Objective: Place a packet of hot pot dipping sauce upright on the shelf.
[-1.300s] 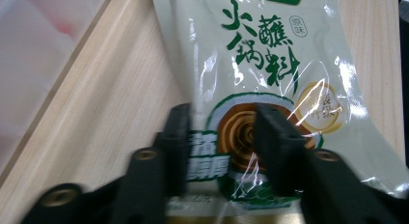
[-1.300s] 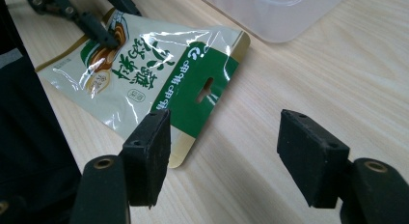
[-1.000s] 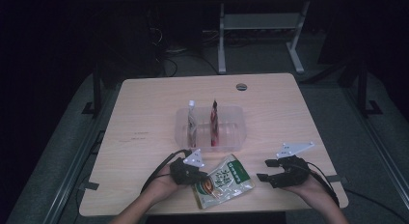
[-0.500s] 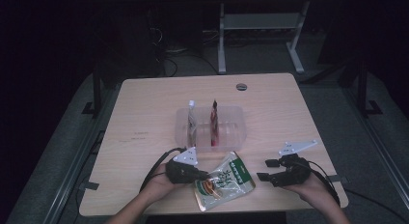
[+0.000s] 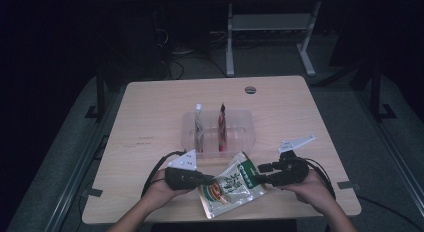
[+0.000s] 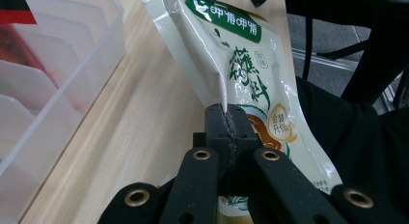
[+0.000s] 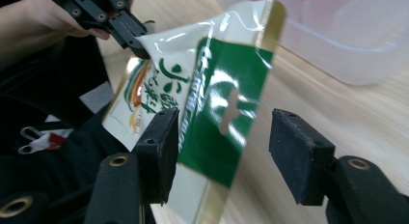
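While my left gripper (image 5: 209,180) stays clenched on the side seam of the sauce pouch (image 5: 234,183), the job looks to me about half done: the pouch is picked up off the worktop (image 5: 150,117) at that edge and tilted, but it has not yet gone into the clear tray (image 5: 247,137), which sits just beyond it. Two other packets already stand upright in the tray's slots, a pale one (image 5: 199,127) and a red one (image 5: 221,128), so I judge this pouch is meant to join them, to the right of the red one where slots look free.

My right gripper (image 7: 222,151) has just been closing, and its jaws now straddle the pouch's green top edge. The left pad (image 7: 159,151) seems close against the film, while the right pad (image 7: 299,151) stands apart from it, so this side is released, not yet gripping. What remains is to pinch that end, lift the pouch, and stand it in a slot.

The pouch is flat, glossy plastic film, cream below and green at the top with a gold border and a small hang hole; it creases and bends where I hold it. The tray is translucent hard plastic with thin dividers. The worktop is pale wood grain, smooth and matte.
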A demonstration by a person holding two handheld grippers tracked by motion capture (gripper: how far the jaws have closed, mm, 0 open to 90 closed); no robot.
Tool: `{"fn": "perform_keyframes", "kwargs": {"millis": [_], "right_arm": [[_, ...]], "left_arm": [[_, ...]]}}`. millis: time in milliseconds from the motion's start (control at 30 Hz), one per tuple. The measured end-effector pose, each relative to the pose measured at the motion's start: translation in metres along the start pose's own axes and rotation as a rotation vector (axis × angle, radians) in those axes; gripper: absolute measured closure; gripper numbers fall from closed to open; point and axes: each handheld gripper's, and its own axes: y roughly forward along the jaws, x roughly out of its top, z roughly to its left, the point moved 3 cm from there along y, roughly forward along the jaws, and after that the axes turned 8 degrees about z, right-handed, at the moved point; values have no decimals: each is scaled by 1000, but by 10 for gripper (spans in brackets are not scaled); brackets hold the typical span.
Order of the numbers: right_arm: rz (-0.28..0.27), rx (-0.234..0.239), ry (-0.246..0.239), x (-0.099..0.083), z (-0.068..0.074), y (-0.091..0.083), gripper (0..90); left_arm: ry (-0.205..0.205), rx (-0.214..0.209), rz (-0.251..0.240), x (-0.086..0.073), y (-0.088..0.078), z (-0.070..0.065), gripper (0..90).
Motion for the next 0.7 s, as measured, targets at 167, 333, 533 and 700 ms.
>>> {"fn": "perform_keyframes", "kwargs": {"millis": [167, 333, 533, 700], "right_arm": [[0, 56, 11, 6, -1, 7, 503], [-13, 78, 36, 4, -8, 6, 504], [-28, 155, 63, 3, -12, 6, 486], [-5, 134, 26, 6, -4, 11, 554]], "left_arm": [[3, 0, -12, 1, -1, -2, 900], [10, 5, -32, 2, -3, -3, 900], [16, -4, -39, 4, -3, -4, 900], [11, -2, -42, 4, -3, -3, 900]]}}
